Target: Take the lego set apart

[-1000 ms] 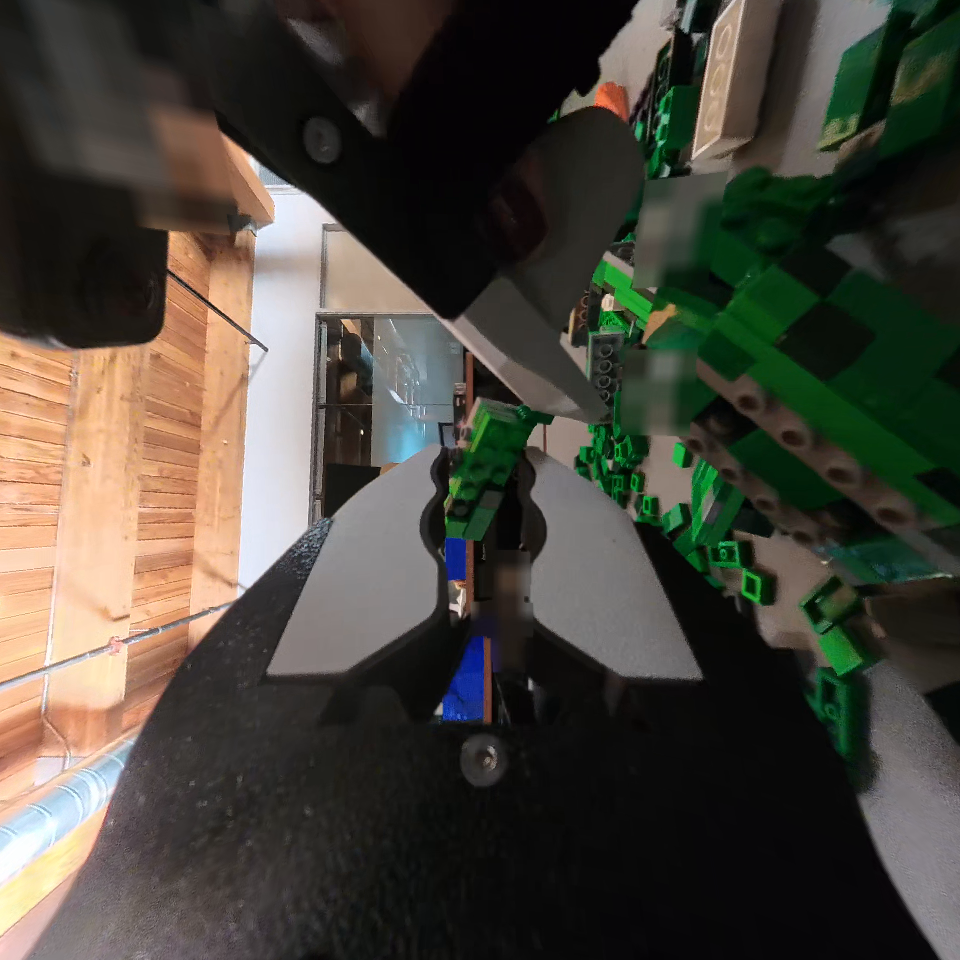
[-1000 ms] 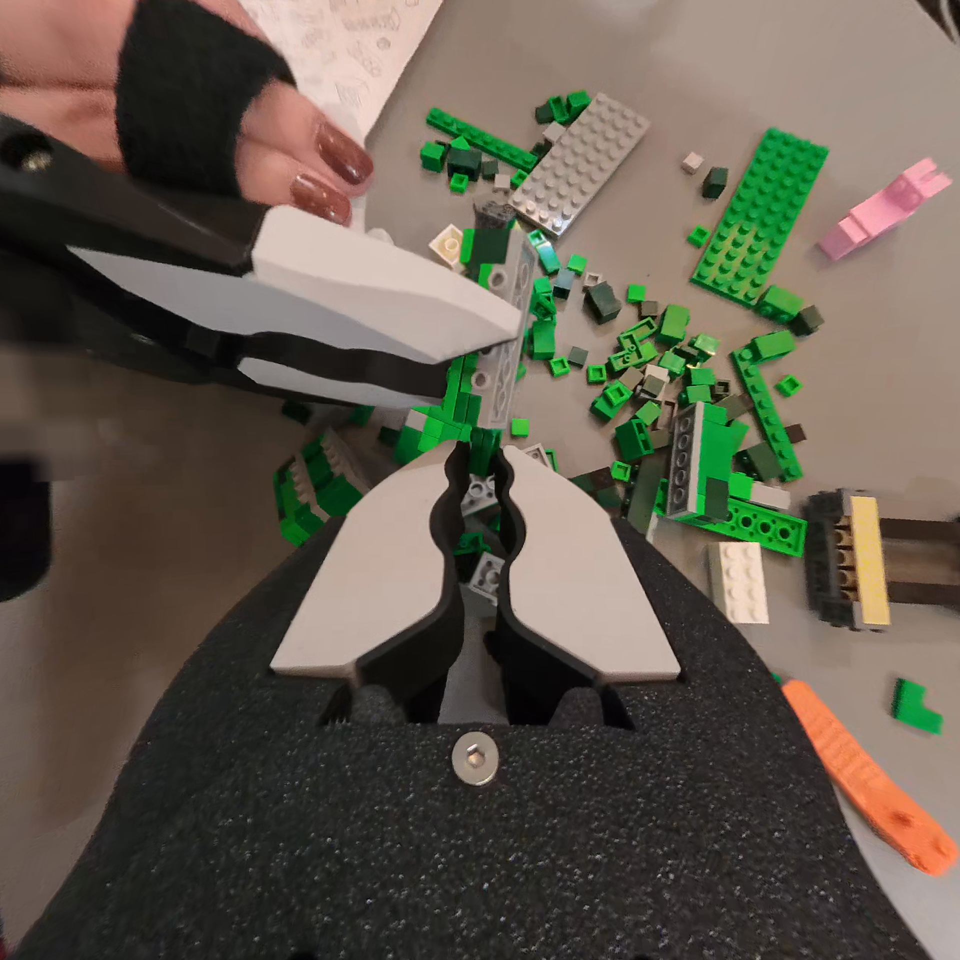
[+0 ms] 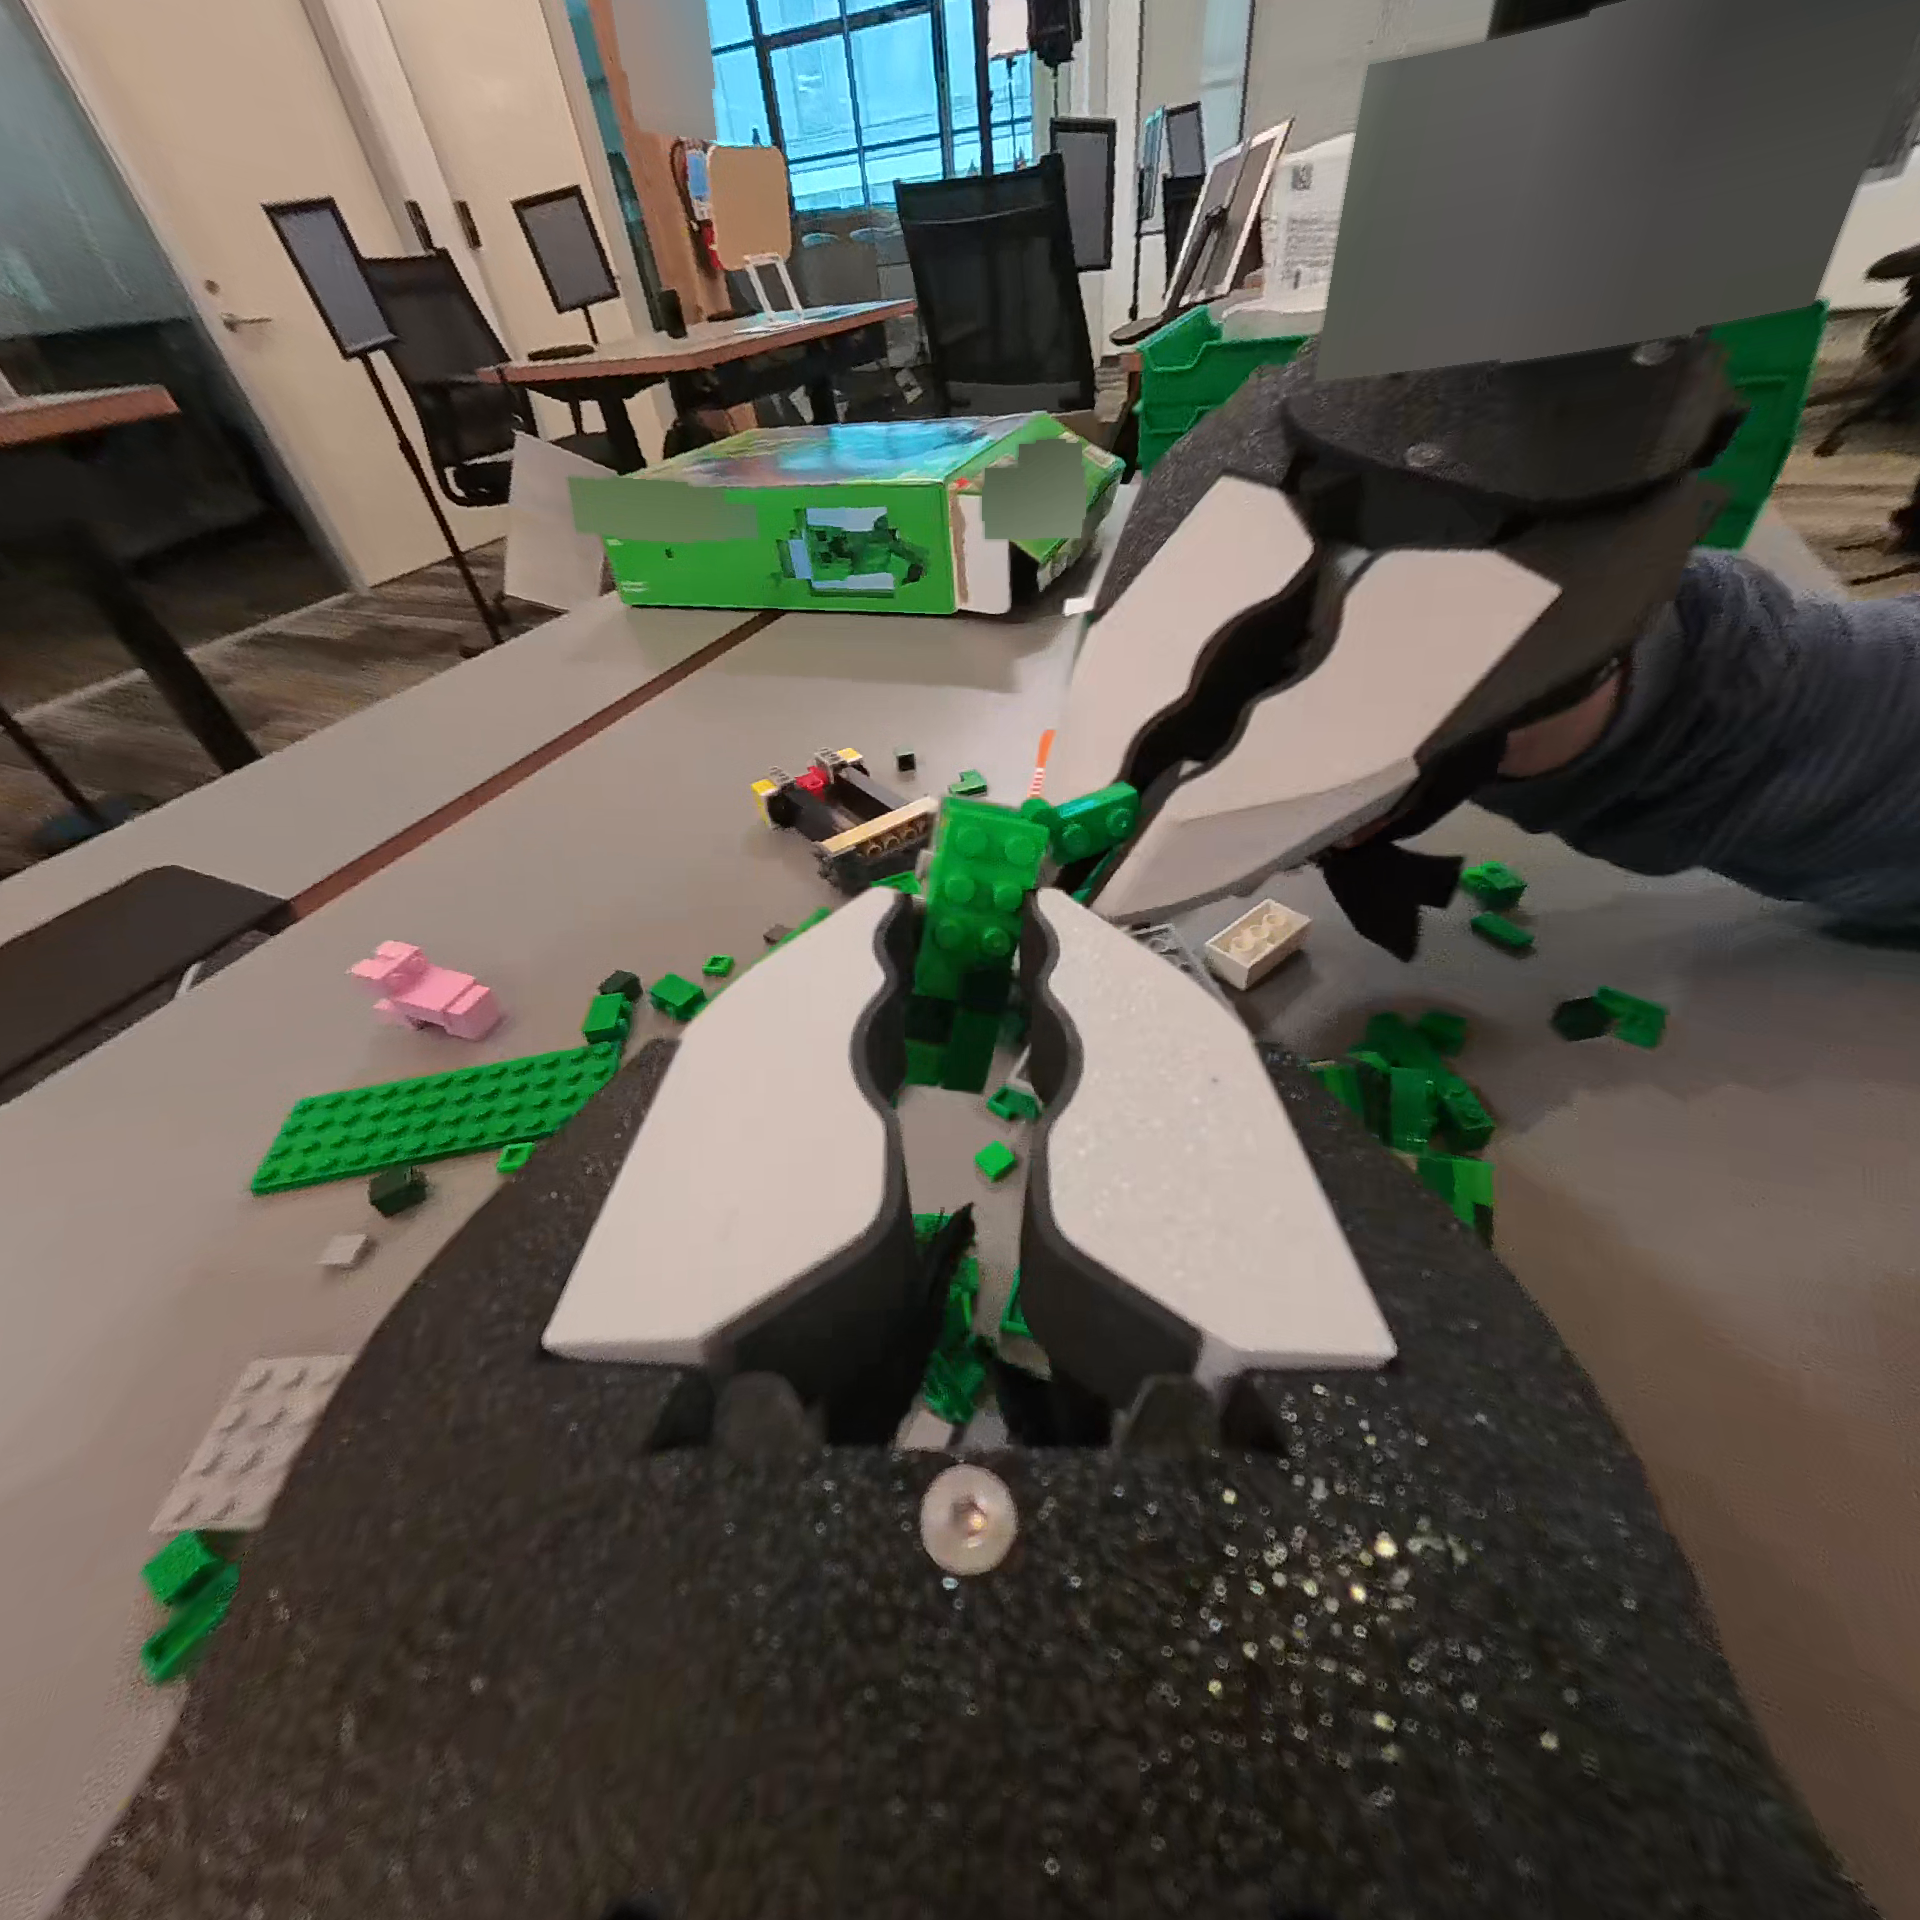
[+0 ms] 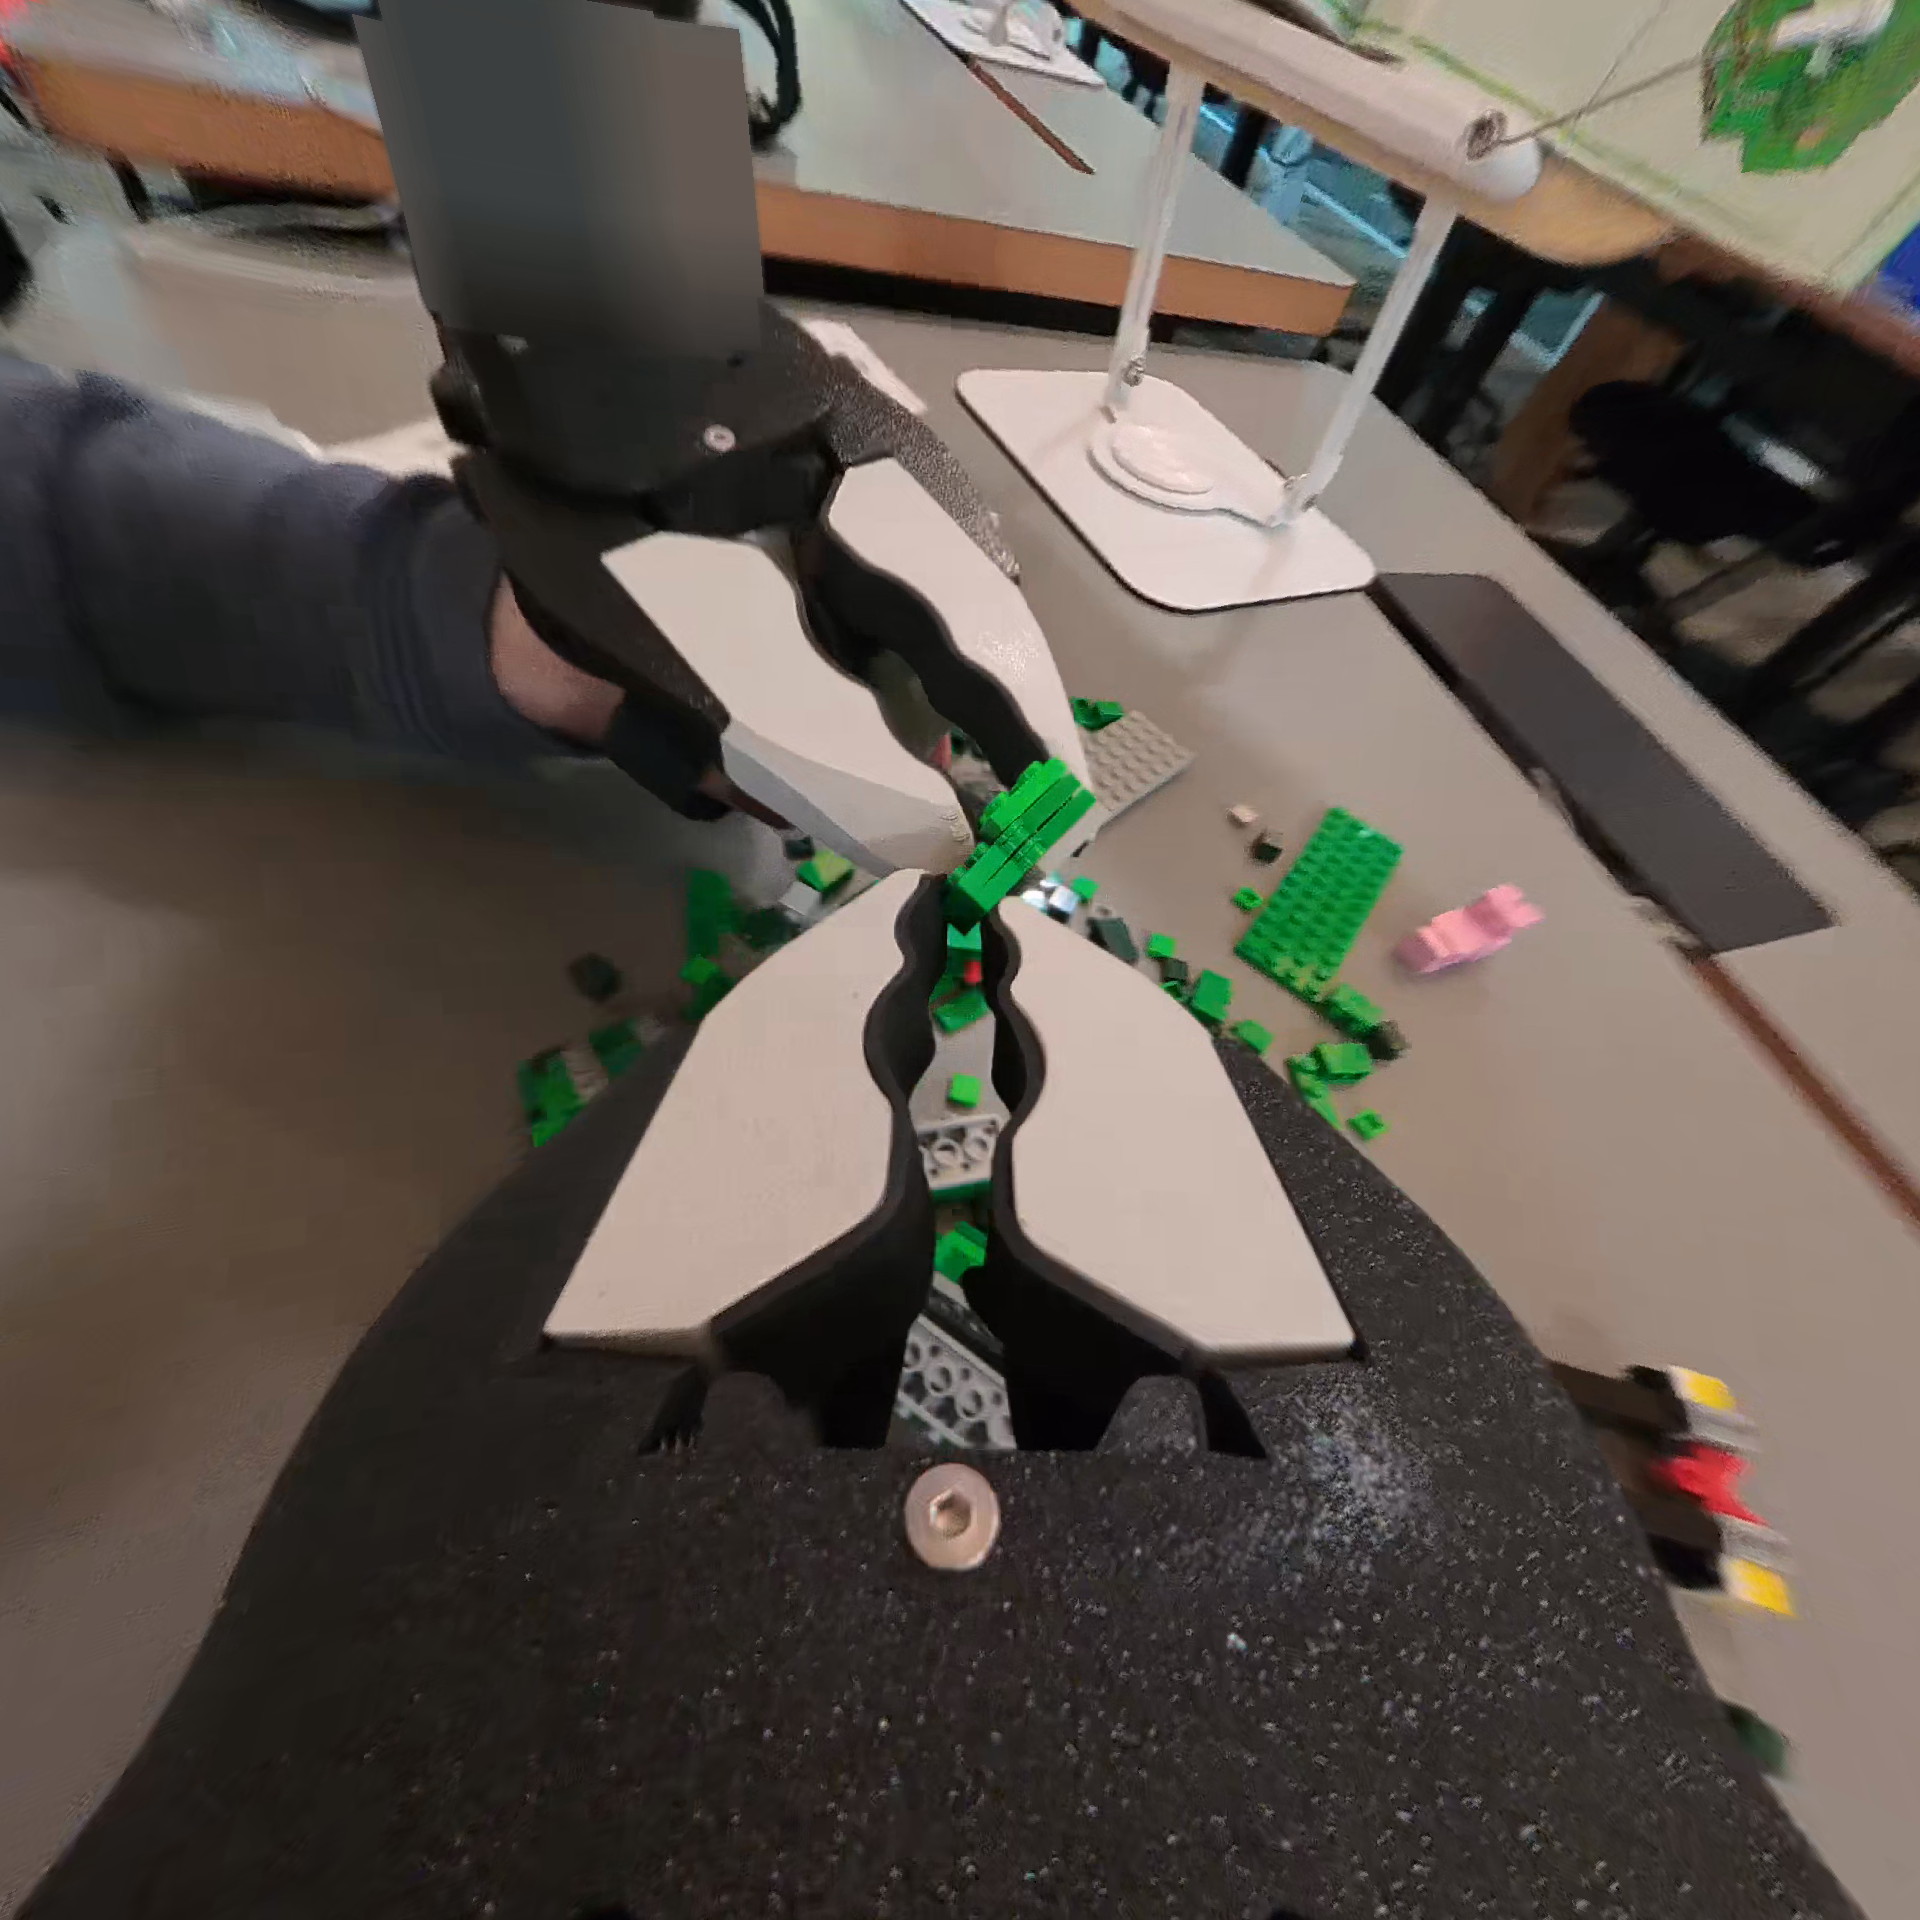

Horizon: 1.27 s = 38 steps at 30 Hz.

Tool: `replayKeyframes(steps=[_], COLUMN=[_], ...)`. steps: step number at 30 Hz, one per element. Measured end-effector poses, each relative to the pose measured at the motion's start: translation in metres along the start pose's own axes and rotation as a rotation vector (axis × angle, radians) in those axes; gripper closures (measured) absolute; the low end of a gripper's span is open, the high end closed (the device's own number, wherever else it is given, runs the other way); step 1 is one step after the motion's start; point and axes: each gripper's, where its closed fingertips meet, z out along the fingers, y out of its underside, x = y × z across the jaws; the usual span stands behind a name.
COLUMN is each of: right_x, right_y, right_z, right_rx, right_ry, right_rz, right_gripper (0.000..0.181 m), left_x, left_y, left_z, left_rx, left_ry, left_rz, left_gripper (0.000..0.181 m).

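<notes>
1. Left wrist view: the left gripper has its fingers clenched on a green brick stack, which stands upright between the tips, held above the tabletop.
2. The right gripper comes in from the right, tips down, and pinches a small green piece at the stack's upper right corner. A person's blue sleeve lies behind it.
3. Loose green bricks are scattered to the right; a green baseplate and a pink pig figure lie to the left. A black frame with tan and red parts sits just behind the stack, a white brick to the right of it, and a green box lies toward the far edge.
4. Right wrist view: the right gripper is closed on the lower end of the green brick stack; the left gripper grips the upper end from the upper left, so the stack spans tip to tip.
5. The right gripper's body hides much of the brick pile. The green baseplate and pink pig figure lie to the right, a grey plate behind the stack, and a white stand farther back.
</notes>
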Motion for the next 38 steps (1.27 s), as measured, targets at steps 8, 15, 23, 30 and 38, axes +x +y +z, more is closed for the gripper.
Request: replayKeyframes(steps=[8, 15, 23, 30, 38], right_x=[0.000, -0.013, -0.029, -0.027, -0.020], right_y=[-0.001, -0.022, -0.014, -0.006, -0.009], right_z=[-0.003, -0.017, -0.002, 0.000, -0.007], right_rx=[0.027, 0.263, 0.204, 0.172, 0.272], right_ry=[0.009, -0.221, -0.324, -0.342, -0.497], right_rz=[-0.020, 0.186, 0.245, 0.278, 0.548], right_gripper=[0.164, 0.146, 0.154, 0.163, 0.163], left_x=[0.011, 0.037, 0.041, 0.033, 0.038], left_y=[-0.001, -0.025, -0.032, -0.015, 0.009], left_z=[-0.001, -0.019, -0.020, -0.012, -0.011], left_rx=[0.051, 0.220, 0.264, 0.136, -0.016], left_ry=[0.151, 0.544, 0.596, 0.499, 0.385], left_rz=[-0.144, -0.427, -0.516, -0.495, -0.186], left_gripper=[0.162, 0.162, 0.162, 0.143, 0.134])
